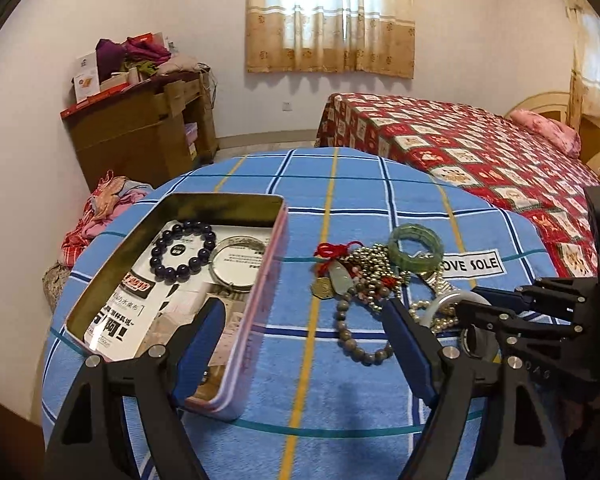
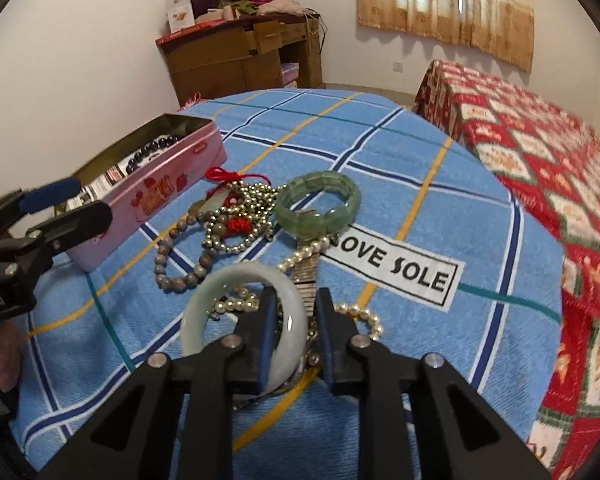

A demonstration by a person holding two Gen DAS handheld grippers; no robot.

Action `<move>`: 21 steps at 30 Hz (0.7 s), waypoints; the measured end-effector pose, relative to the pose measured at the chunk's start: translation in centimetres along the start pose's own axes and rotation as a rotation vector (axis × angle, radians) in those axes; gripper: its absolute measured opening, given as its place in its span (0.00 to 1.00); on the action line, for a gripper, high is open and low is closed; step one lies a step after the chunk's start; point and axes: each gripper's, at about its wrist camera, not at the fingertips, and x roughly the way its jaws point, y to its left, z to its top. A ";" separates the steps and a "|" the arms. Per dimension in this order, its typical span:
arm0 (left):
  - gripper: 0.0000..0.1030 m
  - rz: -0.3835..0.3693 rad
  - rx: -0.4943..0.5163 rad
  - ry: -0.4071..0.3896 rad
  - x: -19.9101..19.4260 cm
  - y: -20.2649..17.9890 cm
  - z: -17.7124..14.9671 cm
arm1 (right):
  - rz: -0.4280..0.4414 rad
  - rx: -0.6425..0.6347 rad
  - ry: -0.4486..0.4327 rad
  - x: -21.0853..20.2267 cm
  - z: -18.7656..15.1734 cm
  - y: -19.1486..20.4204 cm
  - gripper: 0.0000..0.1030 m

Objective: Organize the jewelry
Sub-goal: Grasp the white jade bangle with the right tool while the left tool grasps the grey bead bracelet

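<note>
A white jade bangle [image 2: 240, 280] lies at the near edge of a tangle of jewelry on the blue checked cloth [image 2: 380, 152]. My right gripper [image 2: 296, 308] straddles the bangle's right rim, one finger inside the ring and one outside. A slim gap still shows at the outer pad. The pink tin [image 1: 276, 240] holds a dark bead bracelet [image 1: 183, 250] and a silver bangle [image 1: 236, 264]. My left gripper [image 1: 304, 304] stands open and empty, its left finger over the tin's near end. A green bracelet [image 2: 318, 204] and a grey bead bracelet [image 2: 172, 272] lie in the tangle.
Gold bead chains with red cord [image 2: 244, 208], a pearl strand [image 2: 364, 316] and a metal watch band [image 2: 306, 276] are mixed into the pile. A bed with a red quilt [image 2: 540, 160] stands to the right. A cluttered wooden cabinet [image 2: 240, 56] is against the far wall.
</note>
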 end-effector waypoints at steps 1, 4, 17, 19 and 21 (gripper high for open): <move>0.74 -0.004 0.006 0.001 0.0 -0.1 0.0 | 0.001 0.006 -0.019 -0.3 0.0 0.0 0.16; 0.66 -0.023 0.019 0.015 0.1 -0.7 0.0 | 0.026 0.033 -0.038 -0.7 0.0 -0.5 0.16; 0.40 -0.110 0.013 0.159 4.7 -2.3 0.0 | 0.086 0.101 -0.090 -1.0 -0.8 -1.6 0.16; 0.36 -0.120 0.002 0.186 5.6 -2.4 -0.1 | 0.092 0.108 -0.091 -0.9 -0.9 -1.7 0.15; 0.33 -0.128 -0.015 0.219 6.4 -2.1 -0.5 | 0.096 0.112 -0.093 -0.9 -1.0 -2.0 0.15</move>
